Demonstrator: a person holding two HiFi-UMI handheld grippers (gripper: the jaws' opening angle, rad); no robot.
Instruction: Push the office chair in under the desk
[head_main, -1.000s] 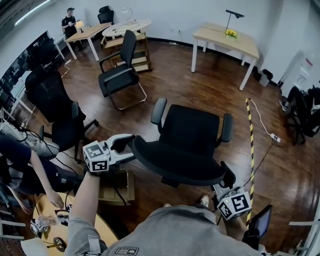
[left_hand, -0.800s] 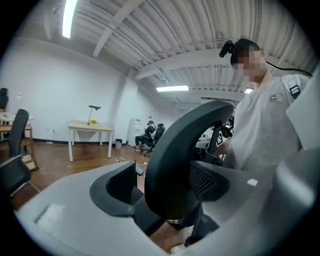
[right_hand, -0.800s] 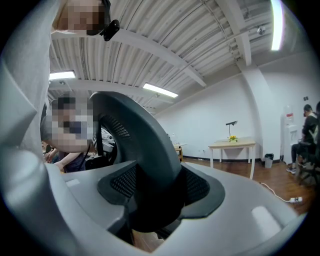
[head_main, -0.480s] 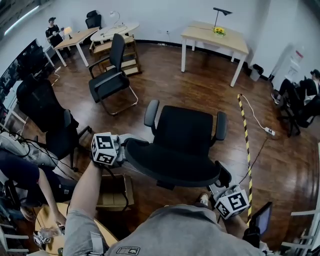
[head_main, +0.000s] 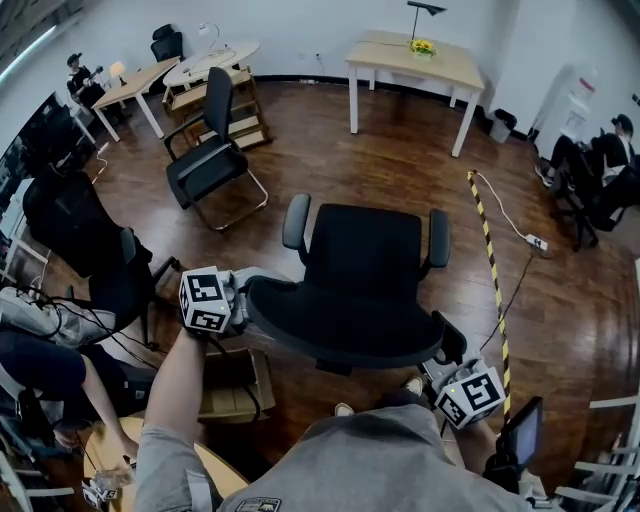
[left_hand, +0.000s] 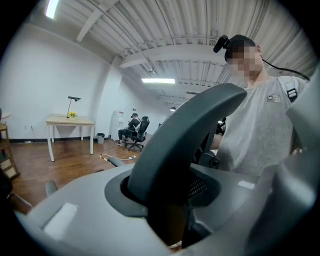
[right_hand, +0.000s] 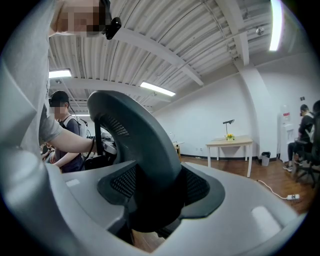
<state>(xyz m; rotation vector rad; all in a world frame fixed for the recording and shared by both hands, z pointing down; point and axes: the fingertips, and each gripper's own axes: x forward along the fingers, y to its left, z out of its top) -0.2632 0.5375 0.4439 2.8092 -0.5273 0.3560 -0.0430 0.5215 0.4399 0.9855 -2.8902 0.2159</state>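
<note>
The black office chair stands on the wood floor with its seat facing away from me. Its curved backrest is nearest me. My left gripper is at the backrest's left top edge. Its jaws are closing, with the grey backrest rim between them and a little gap still showing beside it. My right gripper is shut on the backrest's right edge, which fills its jaws. The light wooden desk stands far ahead by the wall.
A black visitor chair and another office chair stand to the left. A yellow-black strip runs along the floor on the right. A cardboard box lies by my left arm. People sit at the left edge and at the far right.
My left gripper has settled onto the backrest's left edge and its jaws have narrowed round it. The right gripper has kept its hold. The view has shifted slightly forward.
</note>
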